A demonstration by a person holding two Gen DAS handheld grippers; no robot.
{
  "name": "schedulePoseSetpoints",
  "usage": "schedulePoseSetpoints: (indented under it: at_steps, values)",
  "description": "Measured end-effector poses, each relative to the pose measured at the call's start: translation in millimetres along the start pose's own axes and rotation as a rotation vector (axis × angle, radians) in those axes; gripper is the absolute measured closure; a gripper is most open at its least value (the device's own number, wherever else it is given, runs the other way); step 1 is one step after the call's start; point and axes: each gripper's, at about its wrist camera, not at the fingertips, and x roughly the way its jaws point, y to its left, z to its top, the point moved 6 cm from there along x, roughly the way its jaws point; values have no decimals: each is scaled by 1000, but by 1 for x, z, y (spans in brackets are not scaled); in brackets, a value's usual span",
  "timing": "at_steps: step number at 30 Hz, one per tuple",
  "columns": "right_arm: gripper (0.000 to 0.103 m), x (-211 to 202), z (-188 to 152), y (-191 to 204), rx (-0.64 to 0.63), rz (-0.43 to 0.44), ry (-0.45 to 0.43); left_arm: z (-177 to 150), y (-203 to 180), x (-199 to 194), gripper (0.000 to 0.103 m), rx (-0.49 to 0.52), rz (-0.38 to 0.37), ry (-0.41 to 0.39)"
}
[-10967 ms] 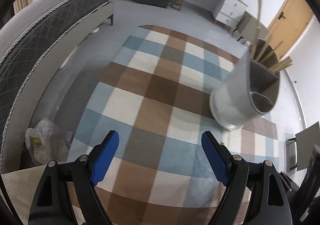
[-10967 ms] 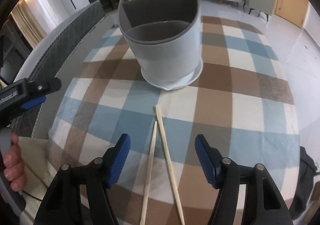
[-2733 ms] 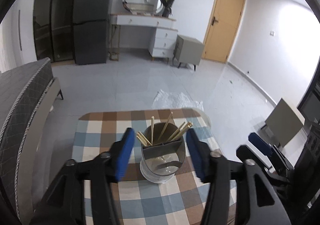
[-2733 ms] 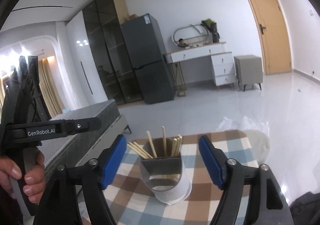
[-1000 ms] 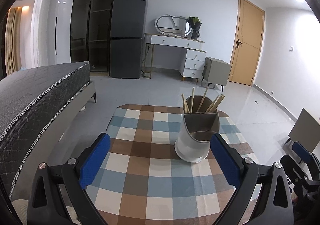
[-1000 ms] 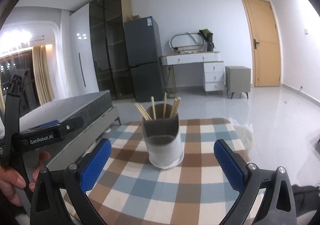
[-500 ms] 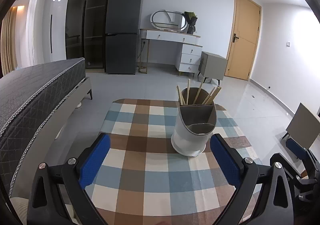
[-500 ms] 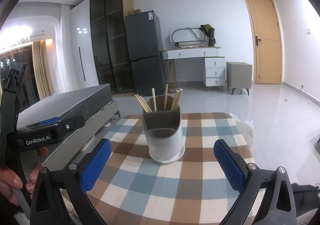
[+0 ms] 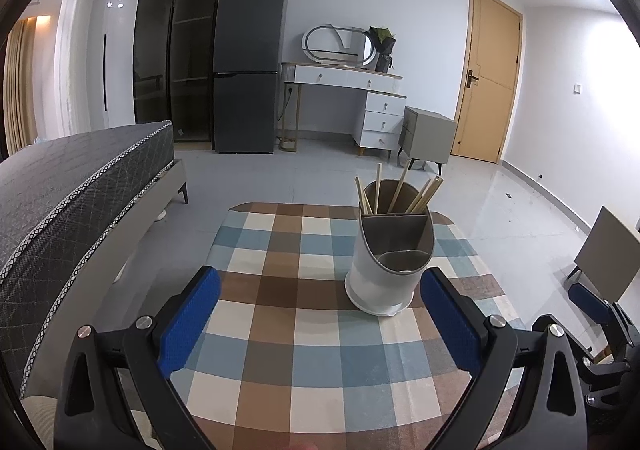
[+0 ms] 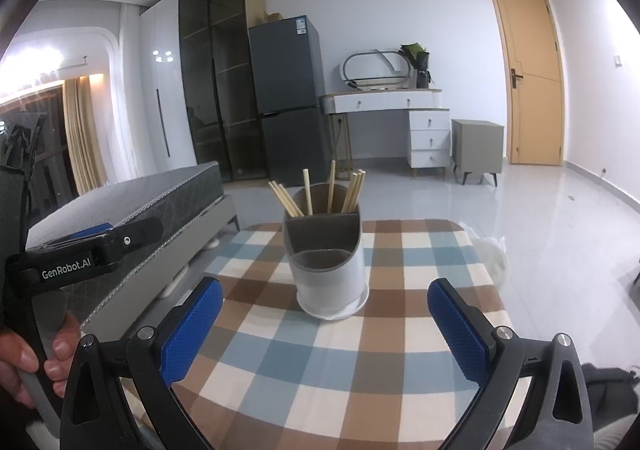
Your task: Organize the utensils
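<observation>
Both claws, left claw and right claw, are hanging released and empty just short of the holder, whose chopsticks are standing upright.

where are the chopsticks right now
The chopsticks stand upright in the taller rear compartment of the white utensil holder, which sits on the checkered tablecloth; both views show it, ahead of the open jaws.
</observation>
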Motion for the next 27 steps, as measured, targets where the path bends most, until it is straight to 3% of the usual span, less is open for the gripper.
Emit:
schedulePoseSetpoints:
  at_steps: [27]
  values:
    - [0,1,-5,2,-12,-2,16,0,0,4,6,-29,-21,19]
